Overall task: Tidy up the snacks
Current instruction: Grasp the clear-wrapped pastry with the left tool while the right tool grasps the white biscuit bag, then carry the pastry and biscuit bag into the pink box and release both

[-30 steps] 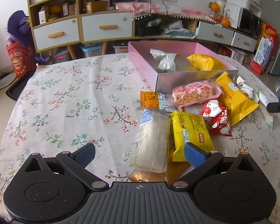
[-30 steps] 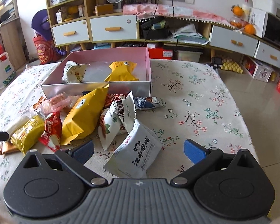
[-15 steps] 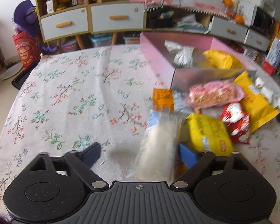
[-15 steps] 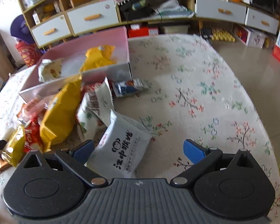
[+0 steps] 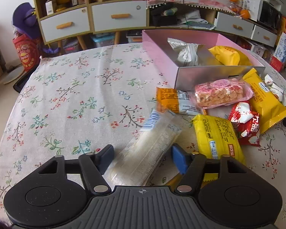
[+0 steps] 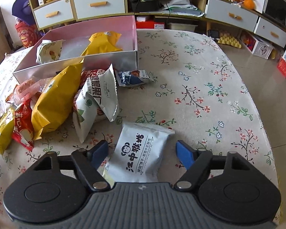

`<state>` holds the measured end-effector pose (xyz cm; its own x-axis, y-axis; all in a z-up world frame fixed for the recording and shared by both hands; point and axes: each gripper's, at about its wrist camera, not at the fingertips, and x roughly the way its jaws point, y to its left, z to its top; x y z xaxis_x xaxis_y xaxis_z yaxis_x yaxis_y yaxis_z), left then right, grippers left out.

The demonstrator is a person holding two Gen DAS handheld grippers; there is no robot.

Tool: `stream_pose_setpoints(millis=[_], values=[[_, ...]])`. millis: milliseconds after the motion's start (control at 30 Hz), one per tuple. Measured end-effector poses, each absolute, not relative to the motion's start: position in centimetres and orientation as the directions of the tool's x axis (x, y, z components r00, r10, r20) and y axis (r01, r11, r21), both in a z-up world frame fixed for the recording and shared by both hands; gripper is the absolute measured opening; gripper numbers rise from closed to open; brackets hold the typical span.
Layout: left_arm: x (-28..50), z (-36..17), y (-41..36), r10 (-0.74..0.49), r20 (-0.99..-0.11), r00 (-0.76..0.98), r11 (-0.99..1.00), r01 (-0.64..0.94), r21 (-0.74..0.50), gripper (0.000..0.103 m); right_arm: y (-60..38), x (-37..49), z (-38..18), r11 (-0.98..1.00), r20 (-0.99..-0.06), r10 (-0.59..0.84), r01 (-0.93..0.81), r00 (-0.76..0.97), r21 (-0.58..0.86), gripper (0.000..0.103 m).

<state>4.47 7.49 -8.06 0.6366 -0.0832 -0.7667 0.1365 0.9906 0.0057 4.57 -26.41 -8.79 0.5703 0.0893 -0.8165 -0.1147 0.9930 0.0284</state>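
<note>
the left gripper (image 5: 142, 157) straddles a clear packet (image 5: 148, 148) on the table (image 5: 70, 87). the packet's long axis runs forward and a little right, toward the pink box (image 5: 183, 64), so the closing jaws meet its long sides; the left pad looks at its edge, the right just short. the right gripper (image 6: 142, 153) frames a white packet (image 6: 141, 154), lengthwise between closing jaws, gaps on both sides. each hand has its own packet; the box lies ahead.
</note>
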Motion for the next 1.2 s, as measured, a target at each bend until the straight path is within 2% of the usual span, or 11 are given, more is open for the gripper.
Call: stream_pose_setpoints(millis=[133, 200, 367, 700, 1200], values=[[4.4, -7.9, 7.1, -0.095, -0.766, 0.636, 0.988, 0.155, 0.006, 0.043, -26.5, 4.7, -8.4, 0.993, -0.821, 0.091, -0.11, 0.563, 0.035, 0.052], [4.3, -7.8, 7.0, -0.092, -0.766, 0.636, 0.988, 0.154, 0.009, 0.033, -26.5, 4.7, -8.3, 0.994, -0.824, 0.087, -0.105, 0.56, 0.033, 0.048], [4.4, -7.6, 7.2, -0.087, -0.77, 0.632, 0.991, 0.137, 0.001, 0.023, -26.5, 4.9, -8.3, 0.995, -0.828, 0.082, -0.088, 0.554, 0.04, 0.044], [4.6, -7.0, 7.9, -0.102, -0.77, 0.63, 0.993, 0.106, -0.045, 0.018, -26.7, 5.0, -7.9, 0.995, -0.831, 0.09, -0.079, 0.549, 0.056, 0.044], [4.5, -5.5, 7.8, -0.126, -0.751, 0.648, 0.992, 0.092, -0.087, 0.016, -27.4, 5.1, -6.4, 0.992, -0.808, 0.125, -0.065, 0.575, 0.107, 0.044]])
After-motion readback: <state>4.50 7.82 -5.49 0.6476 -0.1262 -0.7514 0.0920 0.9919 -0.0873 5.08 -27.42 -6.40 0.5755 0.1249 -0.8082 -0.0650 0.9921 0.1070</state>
